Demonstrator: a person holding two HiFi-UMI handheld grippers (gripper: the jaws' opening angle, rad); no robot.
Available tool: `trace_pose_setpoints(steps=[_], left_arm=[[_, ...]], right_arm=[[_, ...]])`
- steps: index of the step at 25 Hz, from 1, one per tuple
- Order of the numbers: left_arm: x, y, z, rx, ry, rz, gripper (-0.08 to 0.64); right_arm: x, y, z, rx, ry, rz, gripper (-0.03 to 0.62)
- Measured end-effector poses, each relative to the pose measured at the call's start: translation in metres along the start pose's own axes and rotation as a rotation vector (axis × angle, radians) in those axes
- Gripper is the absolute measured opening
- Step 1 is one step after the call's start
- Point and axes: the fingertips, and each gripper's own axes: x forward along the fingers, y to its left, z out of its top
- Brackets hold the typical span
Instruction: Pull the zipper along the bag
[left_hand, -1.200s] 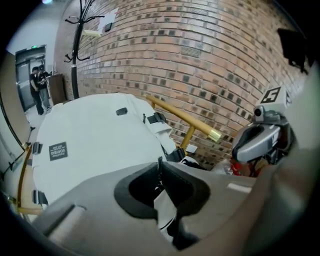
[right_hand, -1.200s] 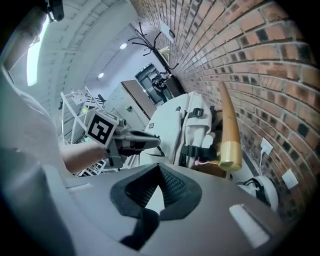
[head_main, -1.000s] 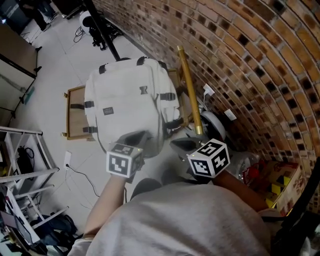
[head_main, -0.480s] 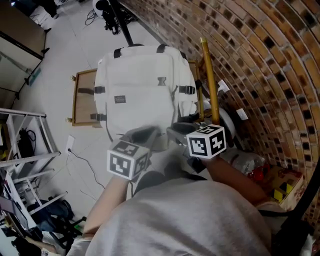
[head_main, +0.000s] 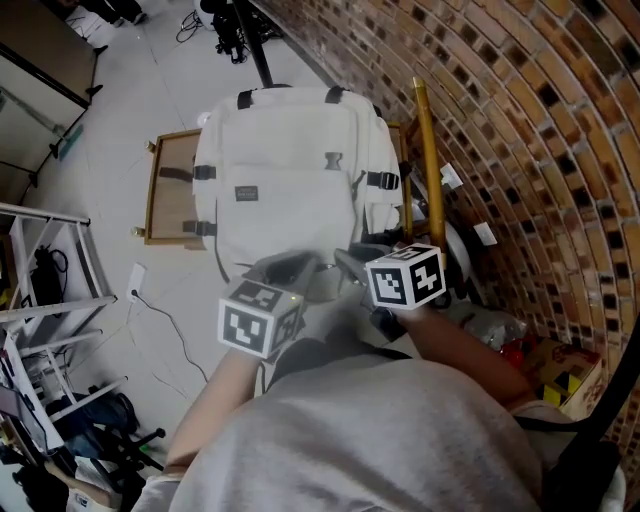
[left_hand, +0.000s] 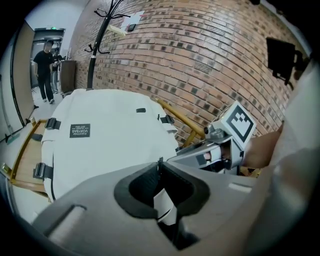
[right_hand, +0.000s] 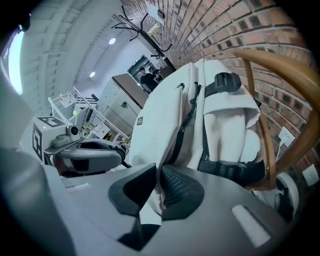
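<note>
Clenched on a fold of pale fabric, the left gripper (left_hand: 159, 163) has its tips meeting, with the cloth showing in the hollow behind them. On the right gripper (right_hand: 159, 171) the jaws are closing, and a fold of the same fabric runs pinched between its ribbed pads. Both hold the near end of the bag (head_main: 285, 170), side by side and just apart

We see the bag lying flat on a wooden frame (head_main: 160, 190), close beside the brick wall (head_main: 520, 120). Its long axis runs away from us: the bottom end is at the grippers and the two black loops (head_main: 245, 98) at the far end. Its front face is up and we cannot see inside it. A carton (head_main: 572, 372) by the wall holds something red and yellow, too blurred for us to name

The bag is off-white woven cloth, smooth and softly rectangular with rounded corners. It carries a small dark label (head_main: 247, 194) and black webbing straps with buckles (head_main: 377, 181) on both sides. From the right gripper view we see a dark line (right_hand: 186, 120) running lengthwise along its side, perhaps the zipper; we cannot tell. A round golden bar (head_main: 428, 160) slants along the bag's wall side
</note>
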Motion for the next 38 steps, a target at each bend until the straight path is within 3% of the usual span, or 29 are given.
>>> trace_pose_setpoints(steps=[7, 25, 38], left_arm=[[0.003, 0.003, -0.003, -0.022, 0.009, 0.010, 0.026], [-0.001, 0.017, -0.012, -0.130, -0.036, 0.038, 0.024], [-0.021, 0.045, -0.022, -0.202, -0.083, 0.127, 0.023]], right_arm=[[-0.004, -0.006, 0.002, -0.048, 0.003, -0.057, 0.020], [-0.007, -0.010, 0.006, -0.076, 0.010, -0.097, 0.020], [-0.010, -0.013, 0.006, -0.094, 0.019, -0.109, 0.018]])
